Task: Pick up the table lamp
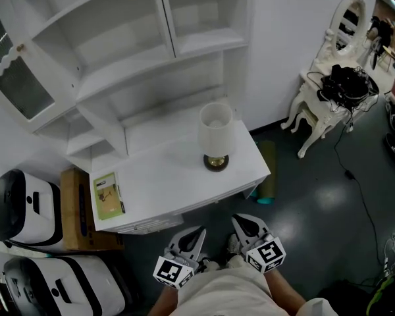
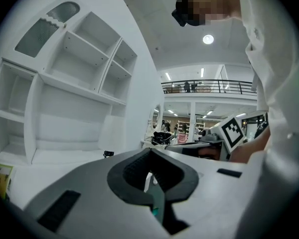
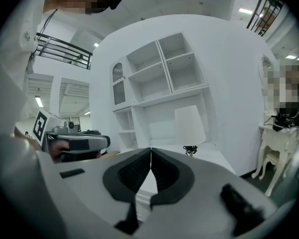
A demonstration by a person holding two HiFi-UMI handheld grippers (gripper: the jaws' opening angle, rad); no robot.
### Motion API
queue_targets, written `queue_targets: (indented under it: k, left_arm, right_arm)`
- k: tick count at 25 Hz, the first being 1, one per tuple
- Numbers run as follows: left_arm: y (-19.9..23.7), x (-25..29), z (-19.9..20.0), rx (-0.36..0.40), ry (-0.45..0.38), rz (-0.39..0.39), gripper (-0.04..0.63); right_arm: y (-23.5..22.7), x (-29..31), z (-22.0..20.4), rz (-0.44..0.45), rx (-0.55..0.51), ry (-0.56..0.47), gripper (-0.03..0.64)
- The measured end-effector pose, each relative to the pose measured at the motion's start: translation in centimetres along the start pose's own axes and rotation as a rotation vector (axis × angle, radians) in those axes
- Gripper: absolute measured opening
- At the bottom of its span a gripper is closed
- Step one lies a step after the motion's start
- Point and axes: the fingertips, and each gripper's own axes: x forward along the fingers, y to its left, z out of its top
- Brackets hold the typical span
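The grey left hand-held gripper (image 2: 150, 153) is shown with its jaws closed together and empty, pointed over a white desk (image 2: 45, 166) below a white open shelf unit (image 2: 74, 83).

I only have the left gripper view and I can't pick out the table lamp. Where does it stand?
Observer: The head view shows the table lamp upright near the right end of the white desk.
Operator: Is the right gripper open?
Observer: No. The right gripper has its jaws together, with nothing between them.
Operator: How close are we?
Observer: Both it and the left gripper are short of the desk's front edge, apart from the table lamp.
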Motion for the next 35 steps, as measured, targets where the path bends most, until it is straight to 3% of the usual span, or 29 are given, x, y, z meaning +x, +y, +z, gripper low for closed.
queue_targets:
  k: [8,20,24,35]
  left_arm:
    - [-0.5,5.4,1.5,-0.001,-0.028,0.011,0.011]
    - [1.1,8.2,1.4,-0.035,-0.026,0.074,0.009]
    - [3.0,7.8,1.3,-0.041,-0.023,0.076,0.011]
    - [8.4,8.8,2.5,-0.017,-0.034,-0.019,0.011]
  right_arm:
    - [-5.5,1.1,0.4,0.050,0.000,-0.008,0.014]
    - [-7.4,4.7,0.0,0.142,-0.028,0.028,0.014]
    - [-6.9,6.3,0.2,0.128,-0.041,0.033,0.015]
    - [-5.5,11.2,-0.1,0.038,-0.087,0.003,0.028]
